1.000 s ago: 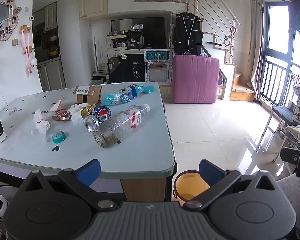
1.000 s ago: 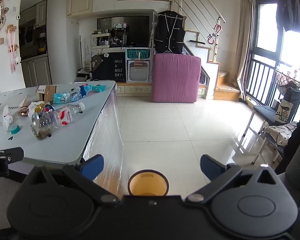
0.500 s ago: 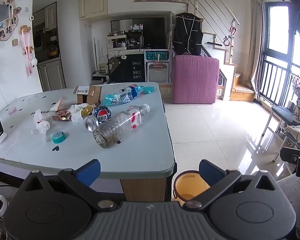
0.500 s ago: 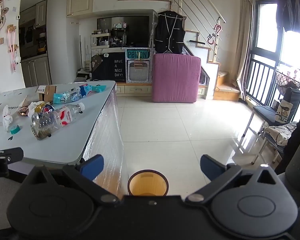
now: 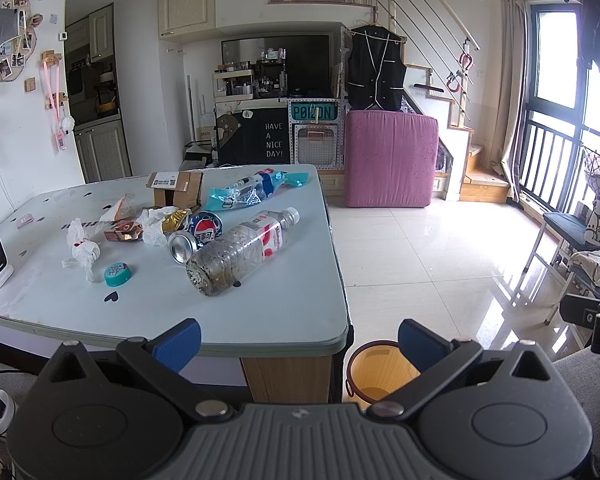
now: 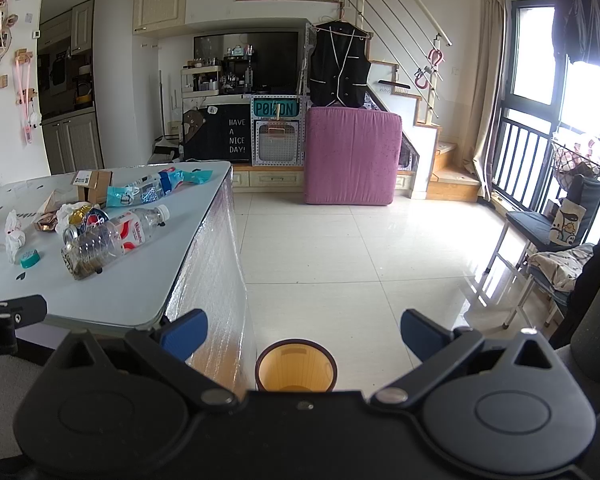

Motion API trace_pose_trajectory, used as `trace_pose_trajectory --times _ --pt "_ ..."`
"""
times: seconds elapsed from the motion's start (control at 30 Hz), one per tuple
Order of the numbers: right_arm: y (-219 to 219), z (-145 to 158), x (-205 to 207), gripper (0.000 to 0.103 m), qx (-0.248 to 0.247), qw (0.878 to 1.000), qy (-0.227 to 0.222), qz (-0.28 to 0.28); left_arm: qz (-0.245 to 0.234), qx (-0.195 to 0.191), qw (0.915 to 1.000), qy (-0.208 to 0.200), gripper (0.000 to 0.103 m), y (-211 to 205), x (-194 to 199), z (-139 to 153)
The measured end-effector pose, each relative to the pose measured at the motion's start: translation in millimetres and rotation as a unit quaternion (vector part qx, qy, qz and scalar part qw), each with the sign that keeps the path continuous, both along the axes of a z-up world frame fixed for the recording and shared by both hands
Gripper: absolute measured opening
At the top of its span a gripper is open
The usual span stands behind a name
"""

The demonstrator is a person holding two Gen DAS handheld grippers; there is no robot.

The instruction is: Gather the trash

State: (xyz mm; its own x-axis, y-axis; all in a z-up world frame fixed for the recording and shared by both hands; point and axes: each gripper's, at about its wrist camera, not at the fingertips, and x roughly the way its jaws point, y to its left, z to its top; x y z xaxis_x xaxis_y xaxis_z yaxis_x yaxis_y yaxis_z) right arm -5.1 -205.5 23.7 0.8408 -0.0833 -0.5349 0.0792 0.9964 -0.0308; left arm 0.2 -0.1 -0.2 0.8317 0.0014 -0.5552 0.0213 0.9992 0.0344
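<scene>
I read the table [image 5: 260,320] as filling the left half of the left wrist view, from 8 to 11 o'clock. The orange bin [image 6: 296,368] stands on the floor at 6 o'clock in the right wrist view, just beside the table's near corner. My left hand-held gripper [image 5: 298,338] has its blue fingers spread wide with nothing between them, back from the table's near edge. My right hand-held gripper [image 6: 304,330] is likewise spread and empty, with the bin showing between its fingers.

The trash lies on the table. A clear plastic bottle [image 5: 240,250] rests on its side near the middle, its base toward me. A crushed can [image 5: 196,238] touches it at 9 o'clock. A cardboard box [image 5: 176,188] and a blue wrapper [image 5: 256,190] lie at 12 o'clock of the bottle. White tissue [image 5: 82,250] and a teal cap [image 5: 117,273] lie at 9 o'clock, well apart from the bottle.
</scene>
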Motion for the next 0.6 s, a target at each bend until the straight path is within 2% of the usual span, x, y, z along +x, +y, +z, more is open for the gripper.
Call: trace_pose_trajectory --times 0.6 --pt "-1.2 0.0 -0.3 0.103 0.000 1.000 0.001 0.000 0.000 0.000 1.0000 -0.001 0.103 0.0 -0.1 0.0"
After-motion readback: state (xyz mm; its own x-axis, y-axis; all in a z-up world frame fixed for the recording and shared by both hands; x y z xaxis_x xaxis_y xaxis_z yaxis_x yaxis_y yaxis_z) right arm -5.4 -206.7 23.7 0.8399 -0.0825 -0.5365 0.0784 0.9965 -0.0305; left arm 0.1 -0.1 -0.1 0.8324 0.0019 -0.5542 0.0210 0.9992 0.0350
